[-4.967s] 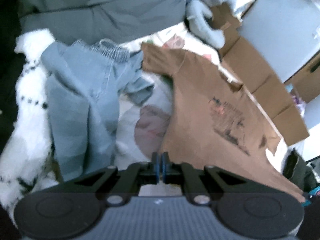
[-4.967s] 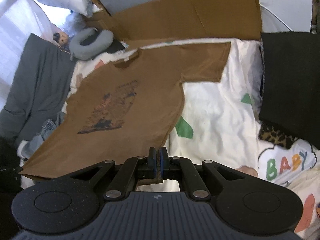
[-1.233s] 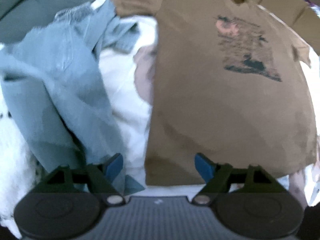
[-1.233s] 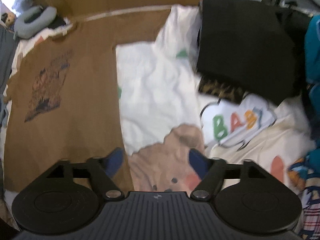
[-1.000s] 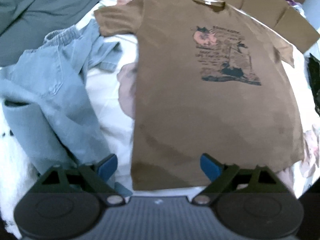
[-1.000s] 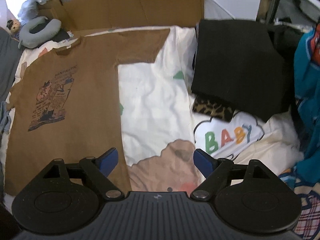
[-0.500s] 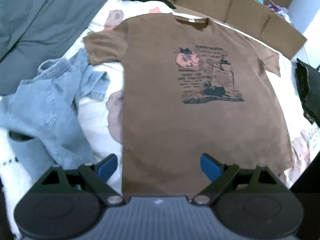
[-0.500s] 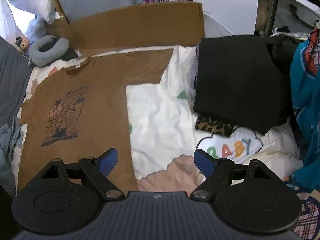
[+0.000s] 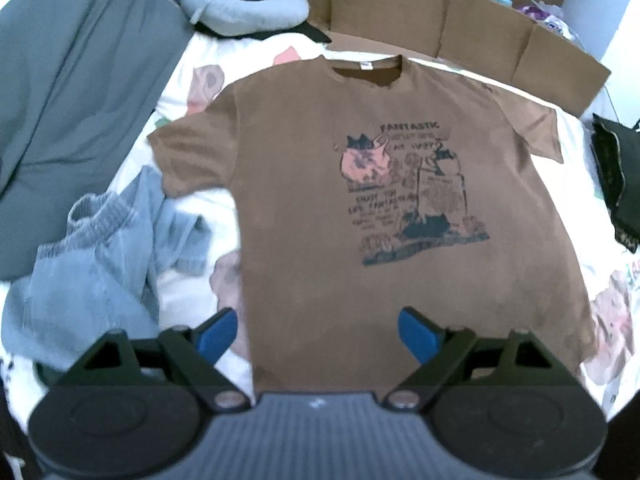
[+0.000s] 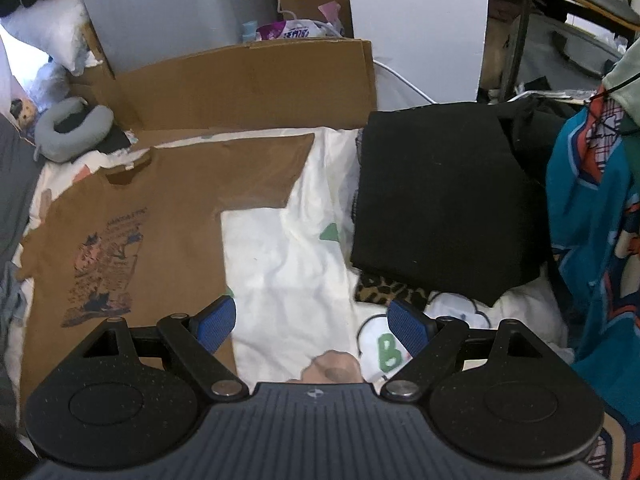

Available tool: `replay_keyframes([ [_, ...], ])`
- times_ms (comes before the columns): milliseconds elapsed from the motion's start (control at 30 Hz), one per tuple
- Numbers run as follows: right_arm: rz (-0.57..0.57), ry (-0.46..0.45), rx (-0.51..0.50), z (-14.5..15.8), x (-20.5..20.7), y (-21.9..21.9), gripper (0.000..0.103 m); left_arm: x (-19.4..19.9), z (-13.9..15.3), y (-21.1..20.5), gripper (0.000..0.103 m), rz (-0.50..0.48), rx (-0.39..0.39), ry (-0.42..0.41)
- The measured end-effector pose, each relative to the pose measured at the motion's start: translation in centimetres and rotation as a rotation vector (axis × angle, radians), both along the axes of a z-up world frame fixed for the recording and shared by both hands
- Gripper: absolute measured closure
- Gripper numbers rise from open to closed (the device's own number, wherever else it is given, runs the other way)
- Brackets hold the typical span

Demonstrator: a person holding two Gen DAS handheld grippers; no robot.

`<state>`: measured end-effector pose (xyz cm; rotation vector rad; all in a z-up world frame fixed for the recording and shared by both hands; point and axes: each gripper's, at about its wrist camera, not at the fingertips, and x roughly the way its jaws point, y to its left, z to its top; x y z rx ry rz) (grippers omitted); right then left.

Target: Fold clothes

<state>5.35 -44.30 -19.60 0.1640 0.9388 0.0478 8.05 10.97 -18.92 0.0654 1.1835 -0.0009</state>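
Both grippers have released the brown T-shirt [image 9: 304, 184] hem and risen. Left gripper [image 9: 318, 334] and right gripper [image 10: 312, 324] hang spread, empty. Shirt lies flat on the bedsheet [image 10: 280, 264].

Both grippers, earlier clamped on the hem of the brown printed cotton T-shirt [image 9: 360, 208], have let go and pulled back; it now lies flat on the bed.

Ahead of the left fingers [image 9: 218, 332] only the flat brown T-shirt [image 9: 320, 208]; crumpled blue jeans [image 9: 96, 272] crowd their left. Bare bedsheet [image 10: 280, 264] lies before the right fingers [image 10: 408, 326]; a black folded stack [image 10: 440, 204] blocks beyond-right.
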Motion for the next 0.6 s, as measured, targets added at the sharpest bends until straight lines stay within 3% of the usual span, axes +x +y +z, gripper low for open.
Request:
replay_keyframes([
  [200,-0.001,-0.022,0.032,-0.4,1.9,-0.2,0.015,4.0,0.3,-1.3,0.014,-0.044,-0.036,-0.011],
  [500,0.005,-0.080,0.043,-1.7,4.9,0.0,0.016,9.4,-2.1,-3.8,0.014,-0.107,-0.095,-0.014],
  [600,-0.007,-0.103,0.052,-2.0,5.9,-0.1,0.015,11.1,-2.9,-5.0,0.014,-0.150,-0.082,-0.026],
])
